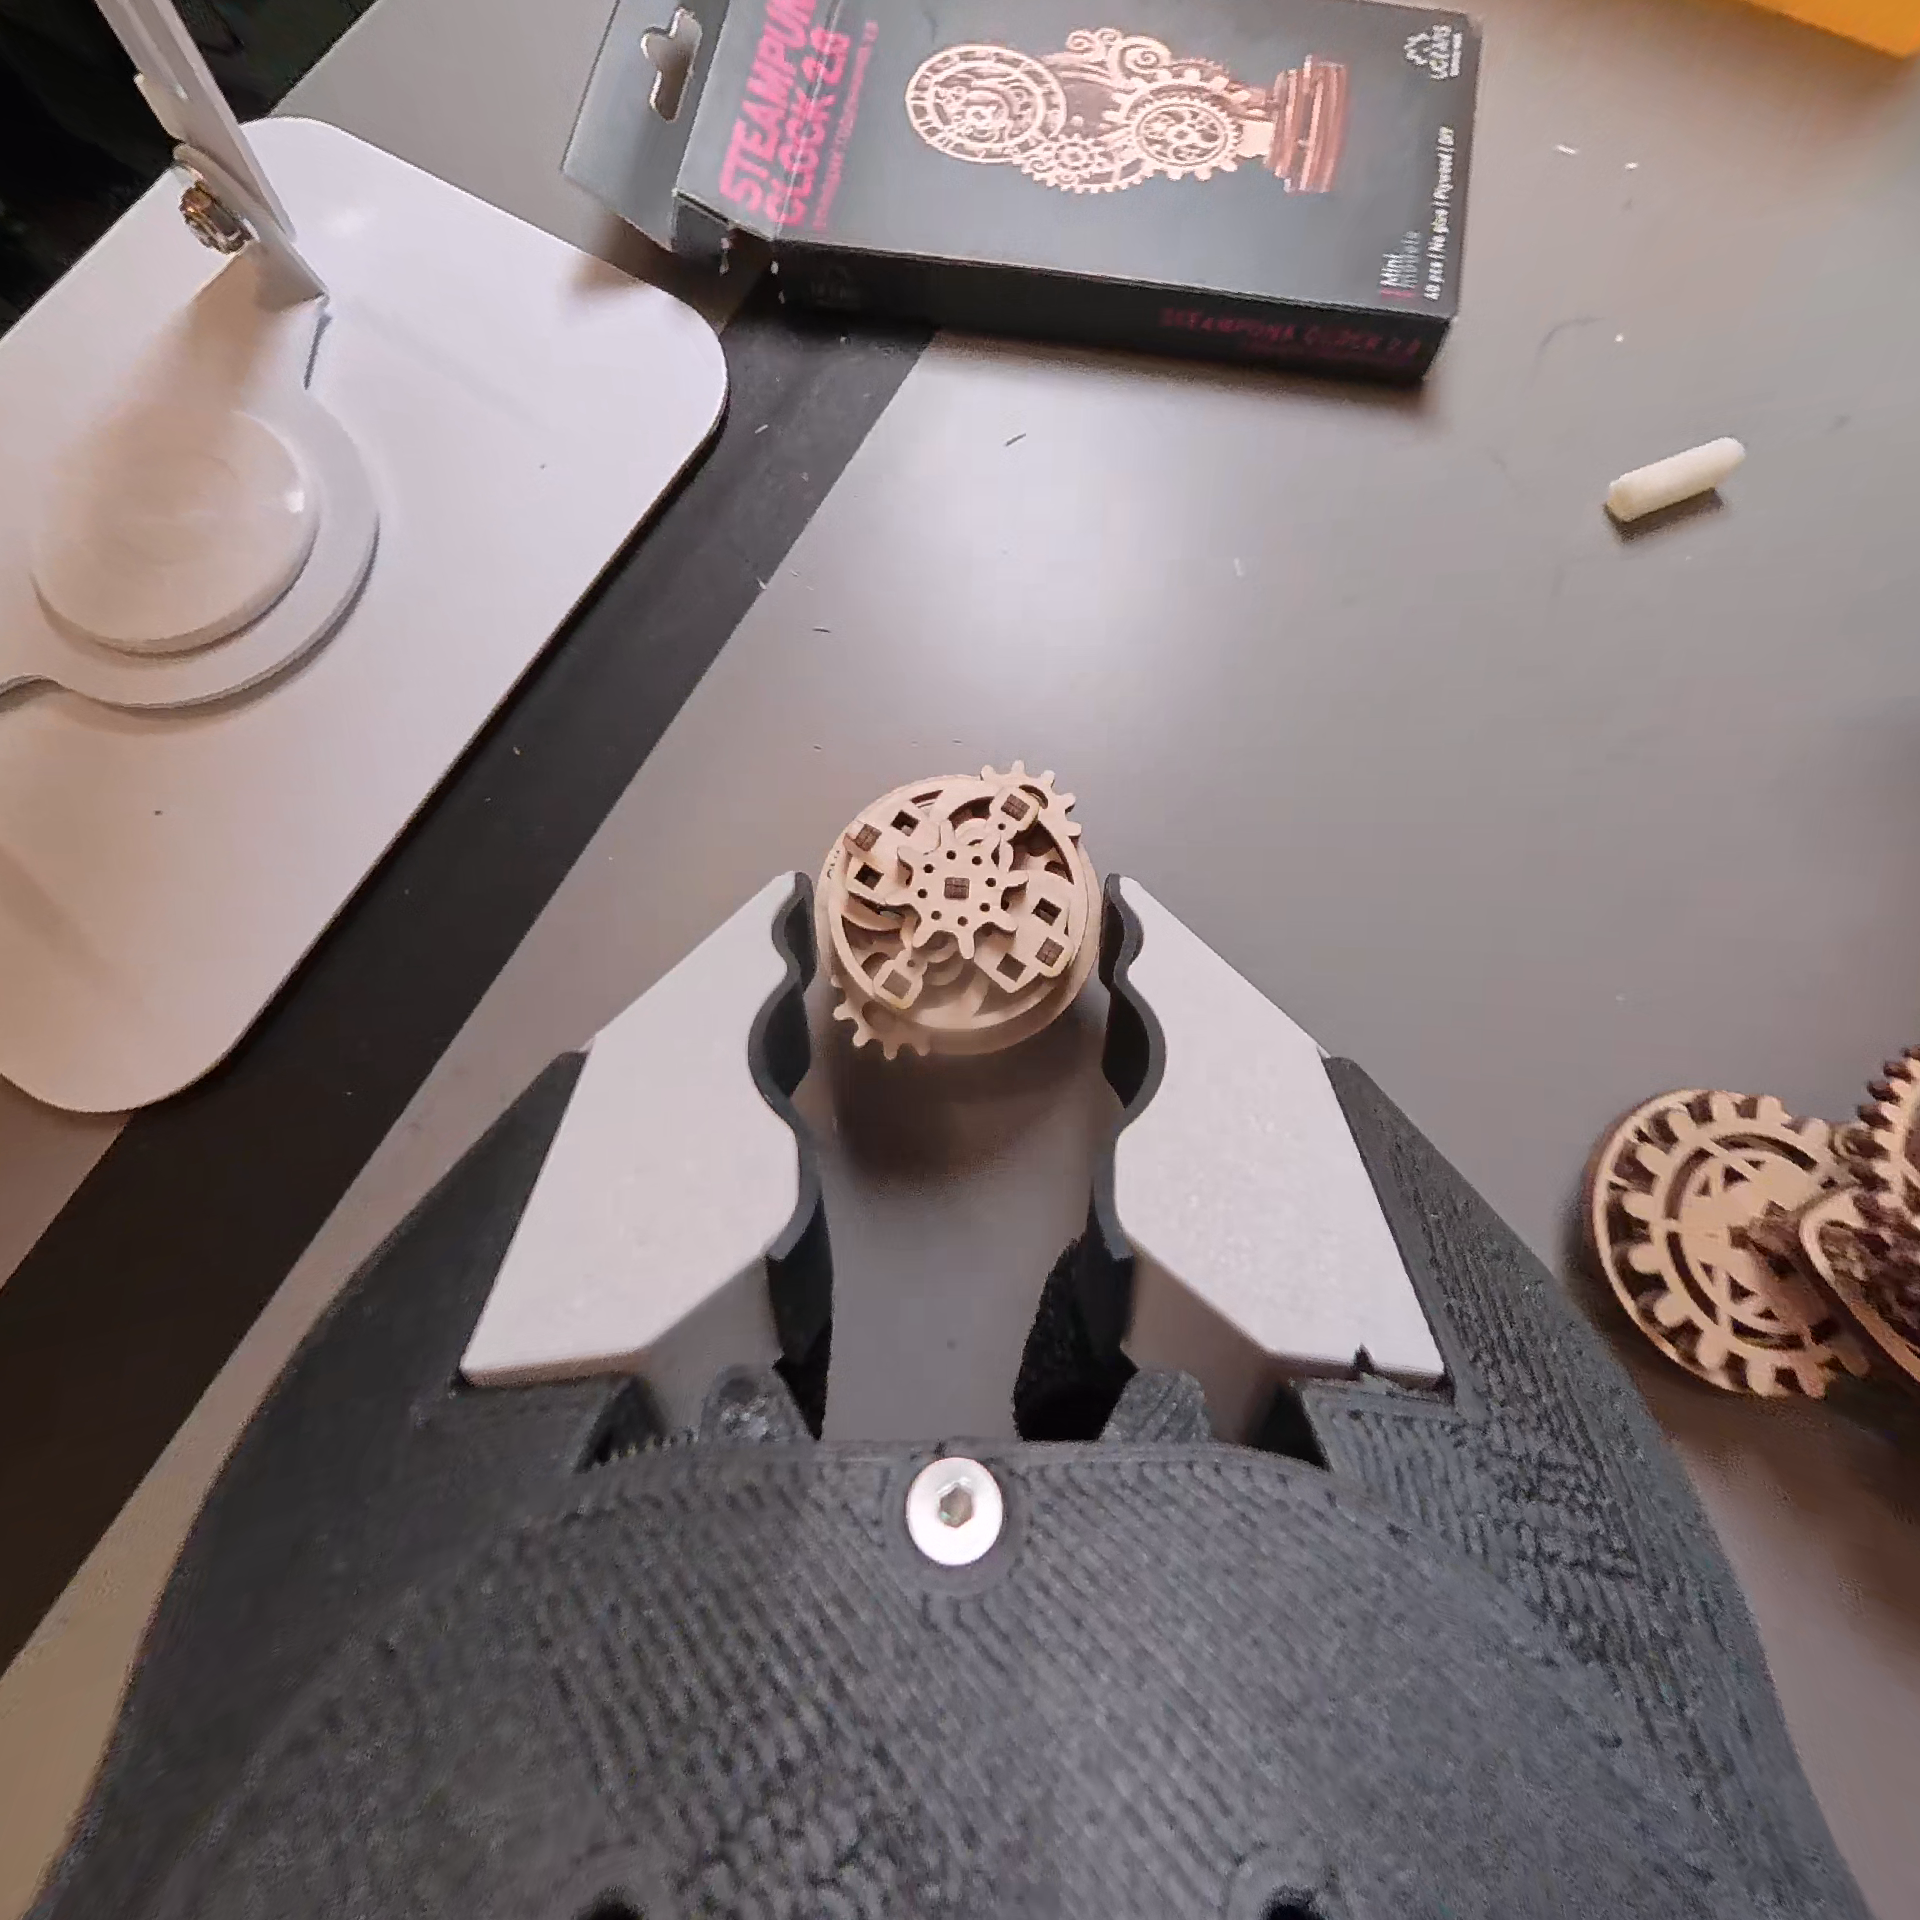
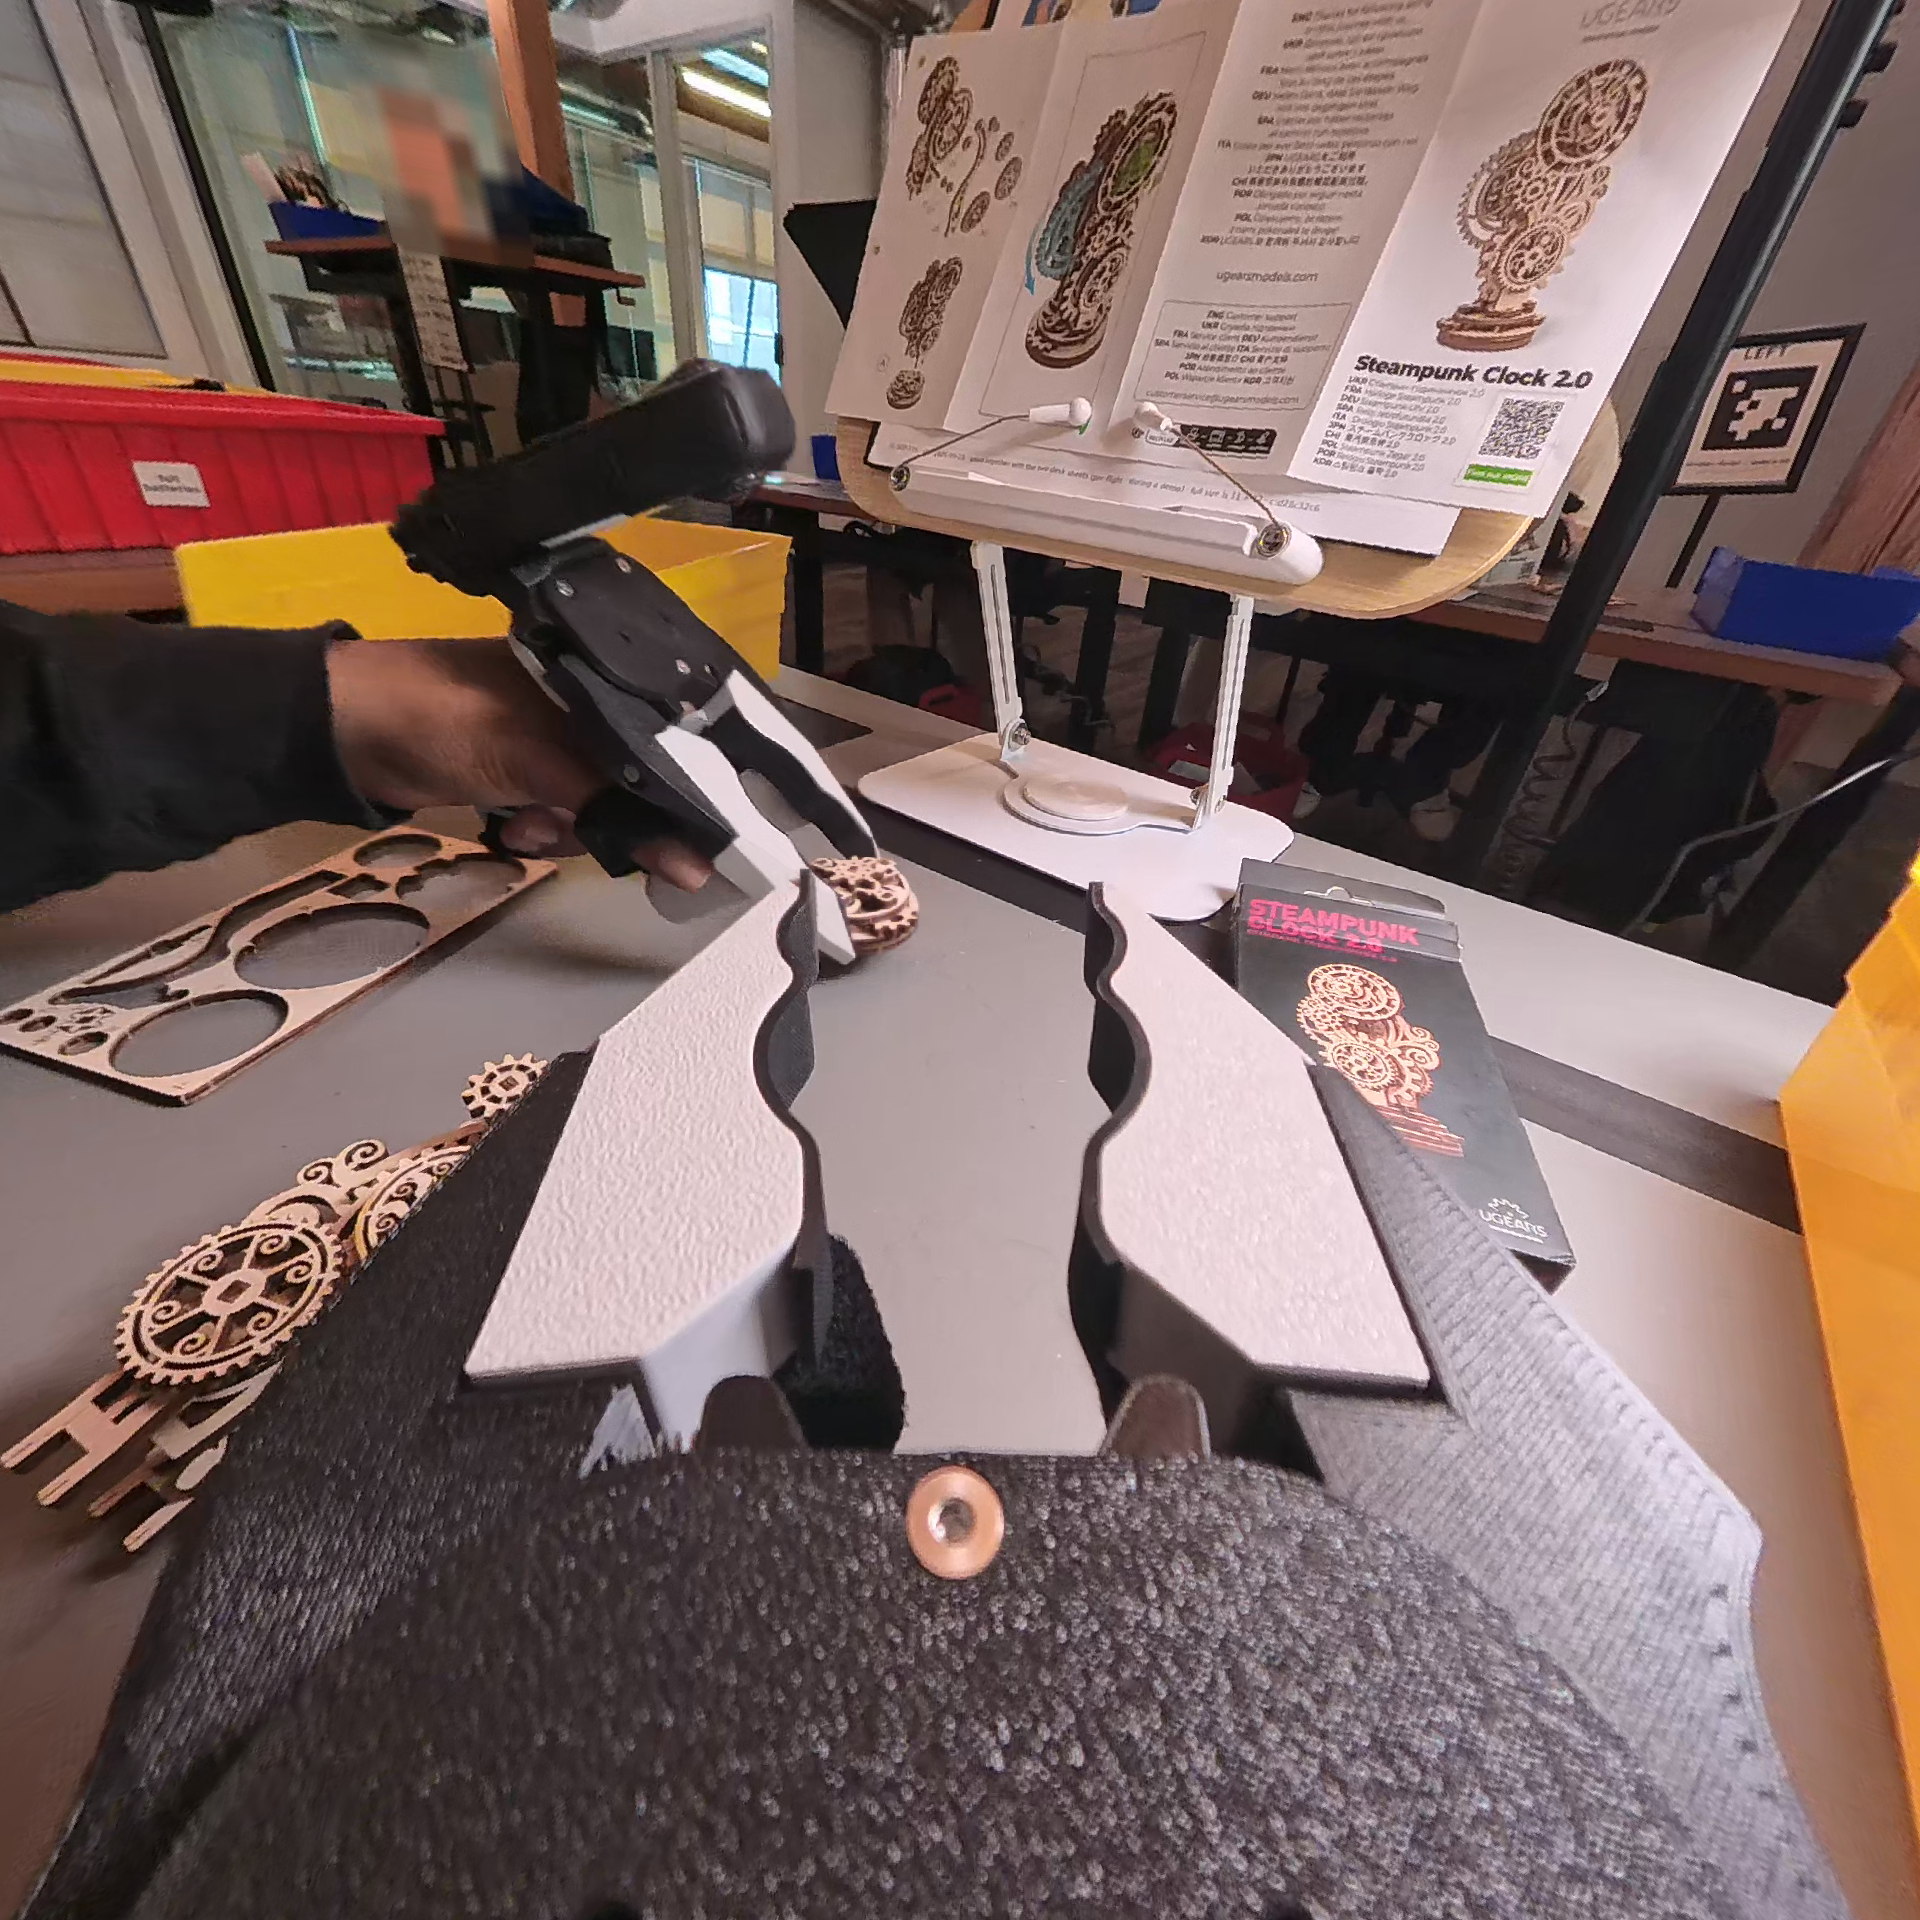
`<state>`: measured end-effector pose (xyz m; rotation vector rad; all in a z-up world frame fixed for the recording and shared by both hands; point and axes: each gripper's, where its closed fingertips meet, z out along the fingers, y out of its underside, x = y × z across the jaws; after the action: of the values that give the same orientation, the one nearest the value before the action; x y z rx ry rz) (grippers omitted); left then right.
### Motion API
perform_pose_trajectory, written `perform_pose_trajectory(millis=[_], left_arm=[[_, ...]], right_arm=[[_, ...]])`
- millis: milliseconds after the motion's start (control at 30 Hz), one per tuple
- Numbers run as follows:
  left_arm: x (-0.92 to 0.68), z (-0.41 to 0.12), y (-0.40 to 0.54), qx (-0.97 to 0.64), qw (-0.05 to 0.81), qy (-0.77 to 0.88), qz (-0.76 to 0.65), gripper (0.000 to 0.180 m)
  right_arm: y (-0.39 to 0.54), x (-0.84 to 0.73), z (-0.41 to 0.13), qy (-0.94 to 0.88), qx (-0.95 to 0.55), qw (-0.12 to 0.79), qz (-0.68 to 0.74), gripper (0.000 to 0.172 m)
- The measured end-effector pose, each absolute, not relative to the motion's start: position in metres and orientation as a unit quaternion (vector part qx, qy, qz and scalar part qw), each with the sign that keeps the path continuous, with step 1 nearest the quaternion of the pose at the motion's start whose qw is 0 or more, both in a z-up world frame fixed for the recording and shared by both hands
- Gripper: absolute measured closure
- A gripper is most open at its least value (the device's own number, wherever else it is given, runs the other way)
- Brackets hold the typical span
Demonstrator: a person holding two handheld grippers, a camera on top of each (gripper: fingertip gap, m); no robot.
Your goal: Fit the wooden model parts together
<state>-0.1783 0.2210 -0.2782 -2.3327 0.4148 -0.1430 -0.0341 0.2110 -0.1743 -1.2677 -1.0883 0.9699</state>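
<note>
A small round wooden gear assembly [image 1: 956,914] lies on the grey table [image 1: 1299,675]. My left gripper [image 1: 961,904] is open and straddles it, with a thin gap between each pad and its rim. The right wrist view shows the left gripper [image 2: 847,894] tilted down over the same assembly [image 2: 878,904], a hand on its grip. My right gripper [image 2: 951,904] is open and empty, above the table and just to the near right of the assembly. A larger gear assembly [image 1: 1745,1268] lies at the right edge; it also shows in the right wrist view [image 2: 234,1299].
A black model box [image 1: 1091,177] lies at the back, also in the right wrist view [image 2: 1392,1049]. A white stand base [image 1: 260,571] holds an instruction sheet [image 2: 1247,260]. There are also a white peg [image 1: 1675,490], an emptied wooden sheet [image 2: 260,945], a small loose gear [image 2: 502,1084] and a yellow bin [image 2: 1860,1195]. Tip to tip, the grippers are about 20 cm apart. About 12 cm separates my right fingertips from the white peg [image 1: 1675,490].
</note>
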Motion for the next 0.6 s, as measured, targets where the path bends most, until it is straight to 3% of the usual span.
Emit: perform_pose_trajectory(millis=[600], left_arm=[[-0.082,-0.264,0.065,-0.896,0.378,0.169,-0.159,0.126]], right_arm=[[0.213,-0.034,-0.182,-0.465,-0.553,0.555,0.411,0.121]])
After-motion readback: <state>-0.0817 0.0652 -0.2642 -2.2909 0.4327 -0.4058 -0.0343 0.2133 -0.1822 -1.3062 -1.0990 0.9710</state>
